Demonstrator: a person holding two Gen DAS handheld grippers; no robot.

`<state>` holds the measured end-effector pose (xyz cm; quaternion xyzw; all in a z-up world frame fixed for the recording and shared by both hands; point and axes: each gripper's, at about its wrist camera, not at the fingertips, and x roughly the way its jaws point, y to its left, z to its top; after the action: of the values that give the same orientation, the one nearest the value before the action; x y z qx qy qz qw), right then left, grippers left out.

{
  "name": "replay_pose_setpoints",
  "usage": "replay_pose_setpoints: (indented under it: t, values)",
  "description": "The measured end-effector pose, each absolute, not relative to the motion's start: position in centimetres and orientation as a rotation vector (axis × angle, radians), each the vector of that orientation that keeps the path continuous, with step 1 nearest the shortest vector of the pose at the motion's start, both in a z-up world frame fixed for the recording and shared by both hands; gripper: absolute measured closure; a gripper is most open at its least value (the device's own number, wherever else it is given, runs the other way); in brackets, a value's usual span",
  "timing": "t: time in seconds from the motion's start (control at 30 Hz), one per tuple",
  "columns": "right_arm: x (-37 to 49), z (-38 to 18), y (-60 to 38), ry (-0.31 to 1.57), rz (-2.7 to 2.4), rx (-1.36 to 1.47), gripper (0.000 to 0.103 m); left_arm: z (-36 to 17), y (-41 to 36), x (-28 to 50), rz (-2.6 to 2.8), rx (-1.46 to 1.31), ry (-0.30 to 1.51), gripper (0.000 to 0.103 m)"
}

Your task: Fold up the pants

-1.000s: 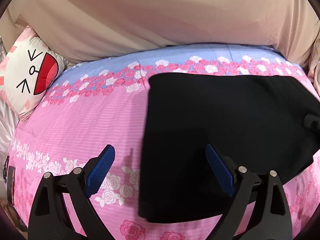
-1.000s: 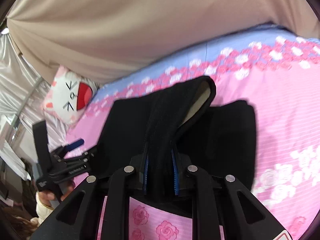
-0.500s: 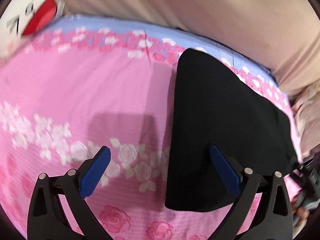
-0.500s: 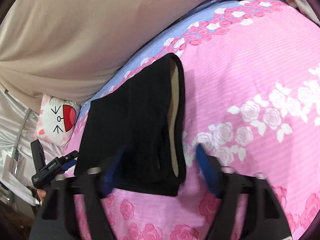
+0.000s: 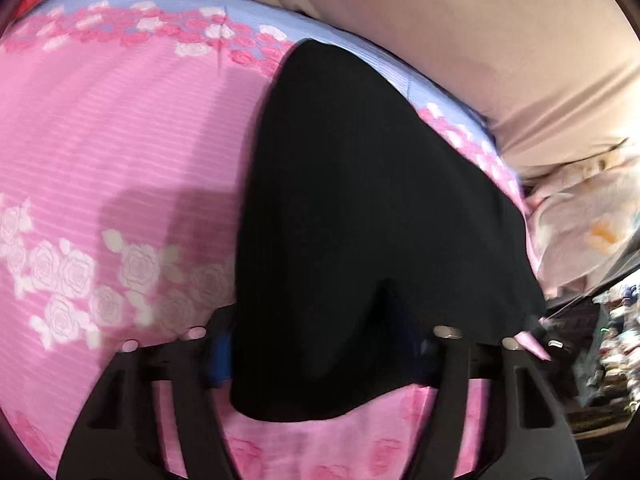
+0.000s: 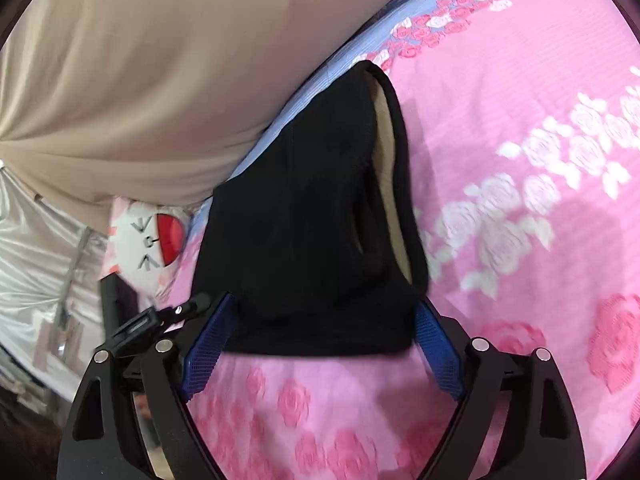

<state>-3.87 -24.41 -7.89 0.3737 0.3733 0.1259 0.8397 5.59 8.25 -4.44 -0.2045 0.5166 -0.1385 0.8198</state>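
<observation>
The black pants [image 5: 360,208] lie folded on the pink rose bedsheet [image 5: 120,128]. In the right wrist view the pants [image 6: 312,208] show a tan lining at the waistband. My left gripper [image 5: 320,360] is at the near end of the pants; the black cloth lies between and over its blue pads, which stand apart. The frame is blurred, so I cannot tell whether it holds the cloth. My right gripper [image 6: 320,344] is open, its blue pads [image 6: 438,354] on either side of the near end of the pants, not closed on it.
A beige curtain [image 6: 160,60] hangs behind the bed. A white cat-face pillow [image 6: 148,248] lies at the bed's far left corner. The left gripper's body shows in the right wrist view [image 6: 156,324]. A pale printed blanket [image 5: 580,232] lies off the right edge.
My right gripper let go of the pants' waistband and opened; the pants now lie flat. My left gripper moved forward onto the near end of the pants, its pads closer together.
</observation>
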Motion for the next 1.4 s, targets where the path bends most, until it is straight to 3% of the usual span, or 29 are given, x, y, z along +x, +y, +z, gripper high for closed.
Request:
replay_pose_setpoints:
  t: [0.03, 0.07, 0.1, 0.17, 0.33, 0.37, 0.4, 0.47, 0.57, 0.63, 0.67, 0.77, 0.87, 0.9, 1.03, 1.13, 1.2, 1.3, 1.4]
  values:
    - [-3.5, -7.7, -24.0, 0.796, 0.253, 0.761, 0.029, -4.1, 8.4, 5.5, -0.299, -0.447, 1.094, 0.061]
    - [-3.0, -7.5, -23.2, 0.802, 0.245, 0.72, 0.059, -3.5, 8.6, 5.3, -0.311, -0.452, 1.085, 0.07]
    - [-2.8, -7.1, -22.9, 0.804, 0.251, 0.696, 0.067, -2.9, 8.9, 5.1, -0.325, -0.459, 1.077, 0.073]
    - [-3.7, -5.4, -23.1, 0.791, 0.258, 0.676, 0.072, -1.7, 9.3, 4.1, -0.363, -0.466, 1.07, 0.074]
    - [-7.8, -3.1, -22.6, 0.825, 0.281, 0.591, 0.07, -1.3, 9.0, -1.0, -0.429, -0.391, 1.154, 0.072]
    - [-8.5, -4.1, -22.5, 0.852, 0.275, 0.593, 0.06, -2.5, 8.9, -1.9, -0.41, -0.371, 1.184, 0.069]
    - [-8.9, -5.5, -22.6, 0.88, 0.258, 0.603, 0.041, -3.7, 9.0, -2.4, -0.377, -0.347, 1.197, 0.06]
    - [-9.9, -7.7, -23.3, 0.867, 0.251, 0.651, 0.038, -4.3, 9.8, -3.2, -0.338, -0.351, 1.182, 0.048]
    - [-10.9, -6.6, -25.0, 0.839, 0.23, 0.756, 0.031, -0.8, 9.9, -4.1, -0.258, -0.254, 1.074, 0.05]
    - [-10.6, -5.1, -25.7, 0.777, 0.209, 0.747, 0.025, 2.0, 9.3, -4.5, -0.161, -0.124, 0.937, 0.039]
    - [-10.0, -4.3, -26.0, 0.753, 0.207, 0.728, 0.024, 2.7, 9.0, -4.4, -0.141, -0.098, 0.903, 0.024]
    - [-6.9, -4.5, -25.7, 0.791, 0.217, 0.682, 0.028, 3.2, 7.6, -3.4, -0.129, -0.073, 0.872, 0.02]
    - [-5.2, -4.9, -24.0, 0.84, 0.196, 0.614, 0.062, 1.1, 6.0, -2.2, -0.113, -0.005, 0.905, 0.017]
    - [-5.0, -4.2, -23.3, 0.833, 0.199, 0.578, 0.066, -0.2, 5.8, -1.3, -0.086, 0.037, 0.927, 0.017]
    - [-5.7, 0.7, -20.9, 0.727, 0.288, 0.532, 0.068, -2.1, 7.5, -0.8, -0.014, 0.062, 0.973, 0.016]
    - [-6.2, 2.8, -19.5, 0.668, 0.324, 0.497, 0.07, -1.3, 9.0, -1.8, 0.163, 0.212, 0.889, 0.019]
    - [-5.8, 0.6, -20.8, 0.714, 0.231, 0.464, 0.065, -1.9, 10.5, -1.5, 0.222, 0.234, 0.907, 0.019]
    - [-4.8, -4.2, -23.3, 0.871, 0.135, 0.557, 0.065, -1.4, 13.4, -2.2, 0.161, 0.053, 0.955, 0.019]
    - [-6.2, -3.8, -24.2, 0.82, 0.184, 0.637, 0.059, -0.3, 14.9, -3.0, 0.161, -0.021, 0.929, 0.019]
